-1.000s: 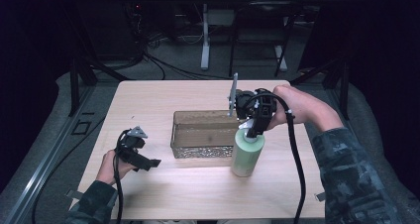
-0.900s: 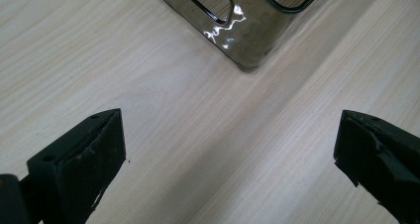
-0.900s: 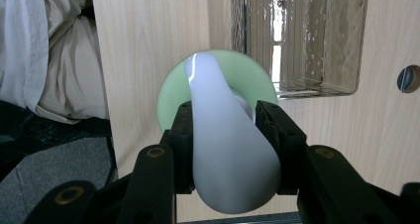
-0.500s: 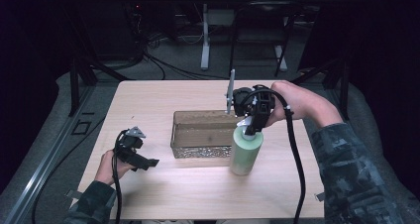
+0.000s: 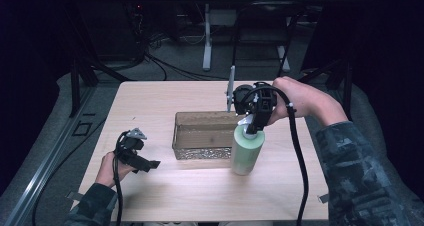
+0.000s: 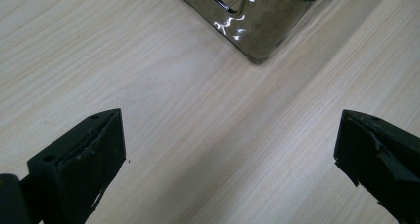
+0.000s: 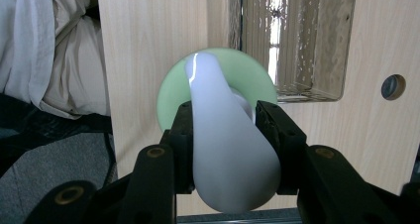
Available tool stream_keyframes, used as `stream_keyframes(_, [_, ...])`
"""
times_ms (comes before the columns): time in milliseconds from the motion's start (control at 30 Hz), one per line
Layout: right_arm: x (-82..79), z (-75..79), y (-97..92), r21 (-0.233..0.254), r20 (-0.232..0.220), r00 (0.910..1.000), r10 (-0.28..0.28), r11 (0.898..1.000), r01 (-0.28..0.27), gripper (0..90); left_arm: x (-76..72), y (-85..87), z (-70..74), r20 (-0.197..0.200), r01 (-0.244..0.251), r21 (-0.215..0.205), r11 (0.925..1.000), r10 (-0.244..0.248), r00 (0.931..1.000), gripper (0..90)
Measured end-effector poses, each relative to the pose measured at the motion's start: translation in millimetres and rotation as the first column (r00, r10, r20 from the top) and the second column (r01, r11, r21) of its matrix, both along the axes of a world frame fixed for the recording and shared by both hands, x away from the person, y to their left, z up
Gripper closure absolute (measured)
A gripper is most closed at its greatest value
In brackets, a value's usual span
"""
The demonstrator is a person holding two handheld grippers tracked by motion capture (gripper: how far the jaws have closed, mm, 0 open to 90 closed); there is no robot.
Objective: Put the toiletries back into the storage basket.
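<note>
Left gripper (image 5: 150, 164): nearest us, low over bare wood, jaws spread wide and empty; a corner of the bin (image 6: 257, 33) lies ahead of its fingers (image 6: 94, 154), well apart from the bottle.

Right gripper (image 7: 225, 130): pointing straight down, fingers (image 7: 277, 135) pinching the white pump head on both sides.

Bottle (image 5: 246, 152): directly beneath our right fingers, upright on the table (image 5: 150, 101), long axis vertical and in line with the jaws; pale green, smooth, cylindrical, with a glossy white nozzle that flares toward the camera.

Key relation: the bin lies just beyond the bottle, on the far side from the person; we cannot tell whether the two touch. Our right hand holds the bottle, so we judge any lift over the bin's near wall falls to it.

Bin: rectangular, smoky translucent plastic with a rippled, shiny wall, open top, seemingly empty.

Table: light wood grain, a round hole near one edge in the right gripper view.
</note>
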State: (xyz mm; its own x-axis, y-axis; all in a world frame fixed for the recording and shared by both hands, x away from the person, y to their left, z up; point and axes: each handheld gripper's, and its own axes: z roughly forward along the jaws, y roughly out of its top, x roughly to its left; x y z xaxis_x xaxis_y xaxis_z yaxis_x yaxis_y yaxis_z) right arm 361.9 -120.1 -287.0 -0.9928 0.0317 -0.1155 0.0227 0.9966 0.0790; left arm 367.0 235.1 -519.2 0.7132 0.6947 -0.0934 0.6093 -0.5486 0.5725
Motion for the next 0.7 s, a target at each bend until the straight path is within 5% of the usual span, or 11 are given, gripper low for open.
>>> stream_keyframes(700, [-0.5, 27.0, 2.8, 0.01, 0.01, 0.9999, 0.01, 1.0, -0.01, 62.9, 1.7, -0.4, -1.4, -0.01, 0.01, 0.01, 0.9999, -0.01, 0.9999, 0.0])
